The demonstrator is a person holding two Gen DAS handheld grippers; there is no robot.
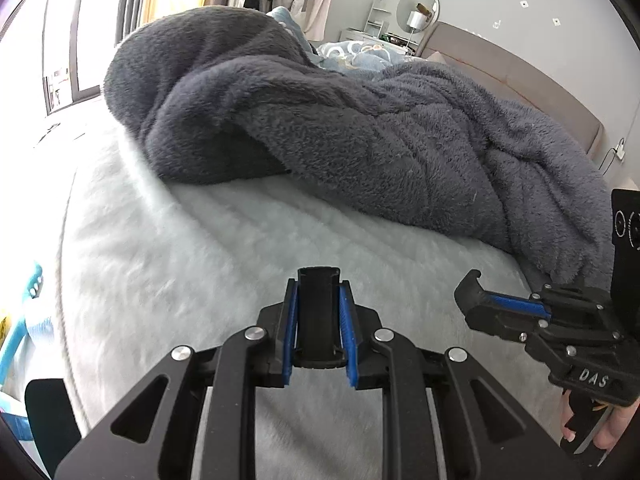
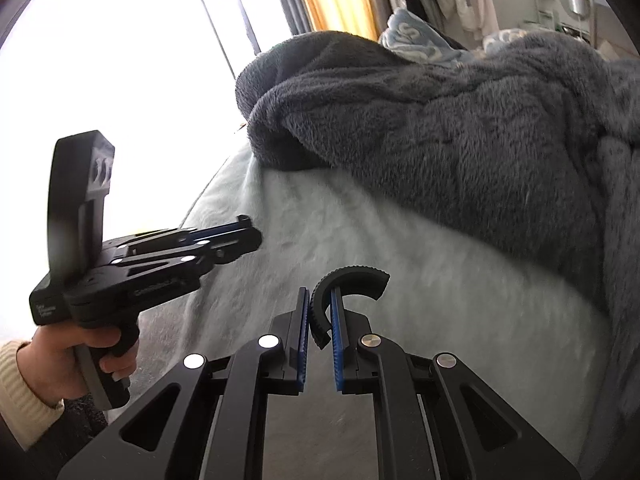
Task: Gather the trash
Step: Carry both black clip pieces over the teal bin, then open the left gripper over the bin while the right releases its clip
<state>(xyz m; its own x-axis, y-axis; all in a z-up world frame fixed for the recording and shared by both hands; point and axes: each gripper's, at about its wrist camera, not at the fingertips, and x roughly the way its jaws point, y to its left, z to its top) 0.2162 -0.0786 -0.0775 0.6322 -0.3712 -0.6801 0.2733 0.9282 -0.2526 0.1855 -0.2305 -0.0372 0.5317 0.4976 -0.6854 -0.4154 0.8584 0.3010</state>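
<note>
My left gripper (image 1: pixel 319 322) is shut on a black plastic piece (image 1: pixel 318 312), a flat channel-shaped part that stands upright between the blue pads, above the pale fluffy bed cover (image 1: pixel 200 264). My right gripper (image 2: pixel 320 326) is shut on a black curved, ribbed plastic piece (image 2: pixel 352 280), a C-shaped clip that sticks out past the fingertips to the right. The right gripper also shows in the left wrist view (image 1: pixel 476 300) at the right, and the left gripper shows in the right wrist view (image 2: pixel 240 236) at the left. Both hover over the bed.
A dark grey fleece blanket (image 1: pixel 360 128) is heaped across the bed behind both grippers. A blue patterned quilt (image 1: pixel 360 50) lies beyond it. A bright window (image 2: pixel 120 80) is at the left. A teal basket (image 1: pixel 24 312) stands by the bed's left edge.
</note>
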